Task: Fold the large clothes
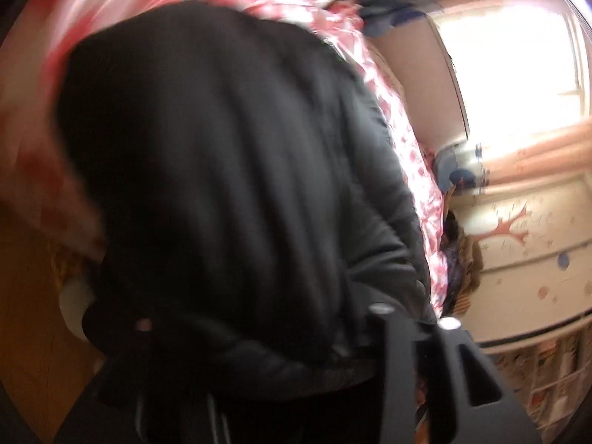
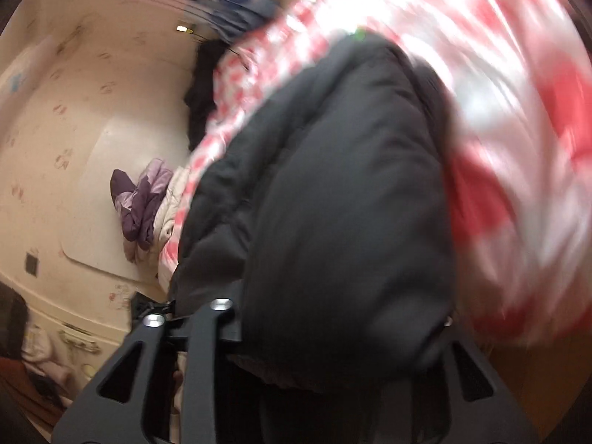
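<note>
The black jacket (image 1: 229,185) hangs over the red-and-white bed cover (image 1: 303,0), filling my view from 12 to 6 o'clock. I judge I am carrying it. Left gripper (image 1: 296,347) and right gripper (image 2: 333,336) each clamp its edge. Next I must lay it flat.

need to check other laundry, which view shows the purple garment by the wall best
The right wrist view: the purple garment lies in plain sight beside the bed's pink-and-white bedding, left of the black jacket. The left wrist view shows none of it; the jacket fills most of that frame.
</note>
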`<control>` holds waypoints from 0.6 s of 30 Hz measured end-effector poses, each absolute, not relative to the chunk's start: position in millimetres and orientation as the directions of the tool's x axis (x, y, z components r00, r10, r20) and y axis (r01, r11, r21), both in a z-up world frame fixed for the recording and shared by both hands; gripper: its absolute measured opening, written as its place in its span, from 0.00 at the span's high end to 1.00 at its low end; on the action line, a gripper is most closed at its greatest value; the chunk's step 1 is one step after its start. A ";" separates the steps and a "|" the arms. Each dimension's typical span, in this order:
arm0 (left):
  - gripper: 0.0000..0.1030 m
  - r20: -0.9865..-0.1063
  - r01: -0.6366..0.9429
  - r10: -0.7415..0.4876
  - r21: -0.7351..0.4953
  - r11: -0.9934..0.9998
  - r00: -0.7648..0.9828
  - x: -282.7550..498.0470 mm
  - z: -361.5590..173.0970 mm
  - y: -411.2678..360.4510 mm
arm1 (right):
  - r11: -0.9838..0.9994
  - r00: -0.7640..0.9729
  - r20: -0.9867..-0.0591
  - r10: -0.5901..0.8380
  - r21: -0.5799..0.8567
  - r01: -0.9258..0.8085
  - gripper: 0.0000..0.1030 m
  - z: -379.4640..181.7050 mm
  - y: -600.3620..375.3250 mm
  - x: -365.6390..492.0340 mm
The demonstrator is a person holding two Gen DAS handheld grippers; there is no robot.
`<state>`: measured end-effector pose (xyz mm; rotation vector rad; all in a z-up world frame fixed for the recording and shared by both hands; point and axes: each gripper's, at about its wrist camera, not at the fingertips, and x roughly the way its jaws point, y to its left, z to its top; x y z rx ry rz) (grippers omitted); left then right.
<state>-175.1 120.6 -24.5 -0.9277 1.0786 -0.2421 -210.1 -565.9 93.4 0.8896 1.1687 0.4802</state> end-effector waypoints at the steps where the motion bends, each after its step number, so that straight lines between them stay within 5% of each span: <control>1: 0.42 -0.642 -0.264 -0.582 -0.753 0.603 0.500 -182.1 -29.0 125.6 | 0.566 0.361 -0.570 0.738 0.814 0.131 0.59 91.7 -574.8 -218.4; 5: 0.21 -0.619 -0.303 -0.527 -0.767 0.565 0.582 -221.8 -31.5 162.3 | 0.551 0.425 -0.578 0.697 0.811 0.199 0.52 100.6 -604.2 -246.2; 9: 0.12 -0.602 -0.316 -0.516 -0.781 0.539 0.609 -235.0 -34.1 187.2 | 0.769 0.620 -0.692 0.371 0.603 0.213 0.50 167.5 -600.0 -253.7; 13: 0.12 -0.576 -0.308 -0.572 -0.809 0.500 0.584 -224.3 -53.3 179.5 | 0.914 0.720 -0.635 0.280 0.406 0.003 0.25 234.9 -512.8 -217.5; 18: 0.12 -0.545 -0.312 -0.592 -0.834 0.455 0.593 -189.7 -67.7 161.7 | 0.950 0.631 -0.722 0.285 0.125 -0.286 0.20 221.0 -350.8 -108.5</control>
